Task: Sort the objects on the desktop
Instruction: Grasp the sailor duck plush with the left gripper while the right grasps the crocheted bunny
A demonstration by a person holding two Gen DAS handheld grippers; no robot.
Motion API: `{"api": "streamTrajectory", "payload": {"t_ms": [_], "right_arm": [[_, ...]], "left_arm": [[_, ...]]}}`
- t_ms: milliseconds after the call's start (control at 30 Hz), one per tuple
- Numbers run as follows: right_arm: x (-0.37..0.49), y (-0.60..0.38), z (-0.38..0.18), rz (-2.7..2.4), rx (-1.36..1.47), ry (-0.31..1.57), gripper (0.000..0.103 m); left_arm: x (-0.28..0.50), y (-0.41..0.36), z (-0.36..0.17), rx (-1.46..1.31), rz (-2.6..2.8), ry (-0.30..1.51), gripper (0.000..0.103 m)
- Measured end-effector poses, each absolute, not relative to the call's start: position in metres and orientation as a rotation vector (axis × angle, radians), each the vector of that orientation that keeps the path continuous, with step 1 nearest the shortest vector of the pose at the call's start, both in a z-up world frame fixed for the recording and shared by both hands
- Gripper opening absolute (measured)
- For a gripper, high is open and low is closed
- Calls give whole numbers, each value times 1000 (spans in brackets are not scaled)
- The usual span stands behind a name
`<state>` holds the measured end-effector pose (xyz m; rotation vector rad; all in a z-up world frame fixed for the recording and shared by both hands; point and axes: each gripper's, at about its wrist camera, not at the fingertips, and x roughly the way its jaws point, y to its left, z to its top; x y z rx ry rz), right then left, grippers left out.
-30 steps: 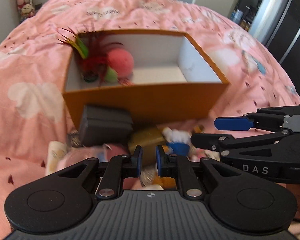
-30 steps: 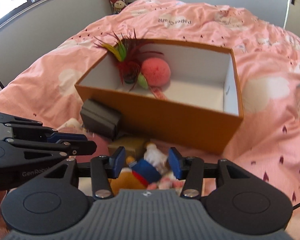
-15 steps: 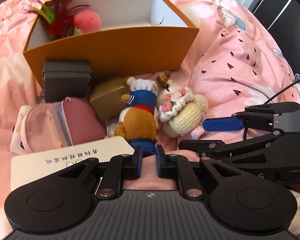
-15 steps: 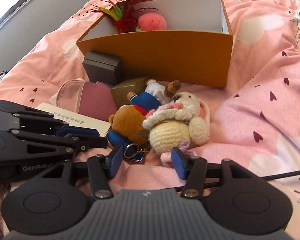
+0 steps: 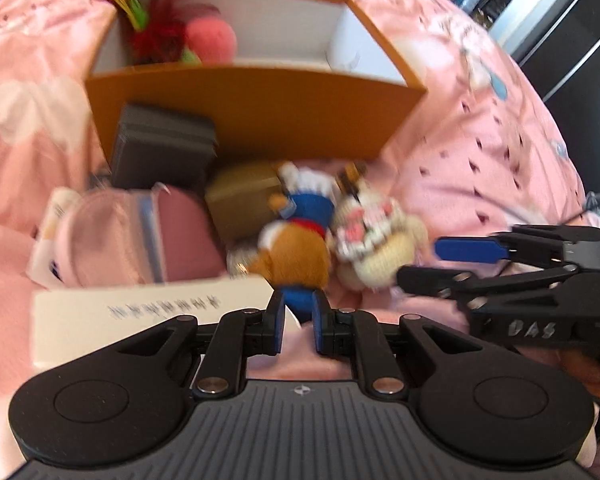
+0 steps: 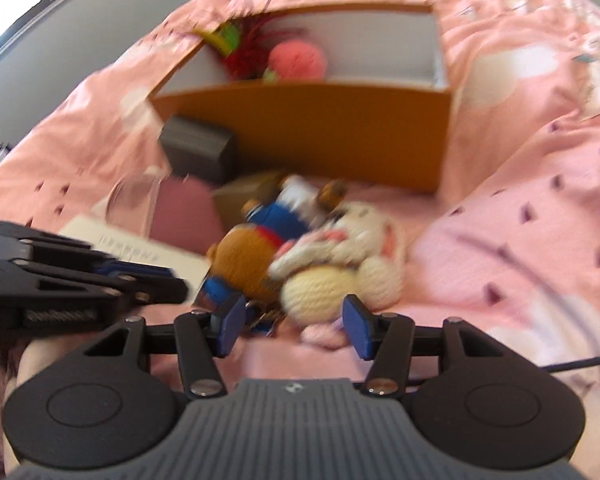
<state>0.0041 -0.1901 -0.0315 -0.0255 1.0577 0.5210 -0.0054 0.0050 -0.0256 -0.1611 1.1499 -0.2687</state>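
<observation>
Pink bedspread (image 6: 532, 208) carries a heap of toys in front of an orange box (image 6: 320, 128). The left tool (image 5: 298, 326) stands nearly closed with the blue foot of a brown plush bear (image 5: 296, 252) just ahead of its tips; whether the pads press it I cannot tell. The right tool (image 6: 296, 326) is half open, gripping nothing, with a cream knitted bunny (image 6: 340, 276) lying just beyond its tips, touching the bear. A white card (image 5: 140, 320) lies left of the bear
</observation>
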Motion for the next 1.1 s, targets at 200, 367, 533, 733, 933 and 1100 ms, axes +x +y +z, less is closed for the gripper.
{"api": "streamTrajectory", "payload": {"t_ms": [200,367,533,733,933,1100], "right_arm": [[26,-199,-27,473,-24,1038,57],[36,-182,-37,526,-94,1065,64],[35,-162,-52,524,-232,1042,72],[36,-135,-69,539,-409,1046,75],[31,-136,-74,520,-438,1019,67],[26,-160,-60,496,-326,1002,54]], "left_arm": [[19,8,-19,-138,-305,1121,34],[32,0,-25,-64,-364,1147,50],[35,10,-28,-83,-340,1151,51],[39,14,-32,-61,-336,1171,51],[36,9,-38,-69,-335,1181,51],[37,0,-39,-32,-347,1195,54]]}}
